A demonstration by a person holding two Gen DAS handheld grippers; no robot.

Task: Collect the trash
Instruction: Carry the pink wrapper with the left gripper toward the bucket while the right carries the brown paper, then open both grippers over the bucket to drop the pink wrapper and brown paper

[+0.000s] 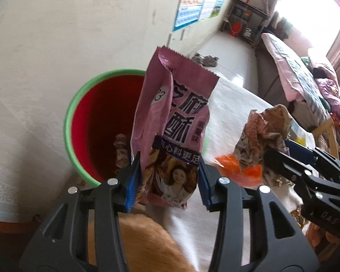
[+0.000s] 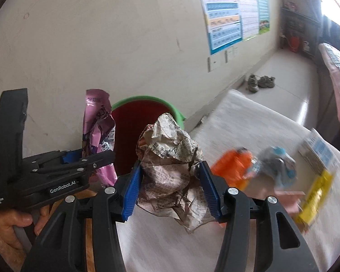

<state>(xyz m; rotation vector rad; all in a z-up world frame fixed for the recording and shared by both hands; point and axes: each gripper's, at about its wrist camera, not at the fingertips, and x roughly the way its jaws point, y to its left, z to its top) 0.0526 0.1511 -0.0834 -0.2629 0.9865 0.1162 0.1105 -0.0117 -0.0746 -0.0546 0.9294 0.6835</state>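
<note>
My left gripper (image 1: pixel 167 181) is shut on a pink snack wrapper (image 1: pixel 172 117) and holds it upright beside the rim of a red bin with a green rim (image 1: pixel 67 122); crumpled paper lies inside the bin. My right gripper (image 2: pixel 170 188) is shut on a crumpled newspaper ball (image 2: pixel 170 158) above the white table (image 2: pixel 249 122). In the left wrist view the paper ball (image 1: pixel 265 133) and right gripper show at the right. In the right wrist view the left gripper (image 2: pixel 63 167), pink wrapper (image 2: pixel 97 133) and bin (image 2: pixel 170 108) show at the left.
An orange wrapper (image 2: pixel 233 167), a grey-blue wrapper (image 2: pixel 274 165) and a yellow packet (image 2: pixel 315 195) lie on the table to the right. Shoes (image 2: pixel 260 81) sit on the floor by the wall. A bed (image 1: pixel 294 72) stands at the right.
</note>
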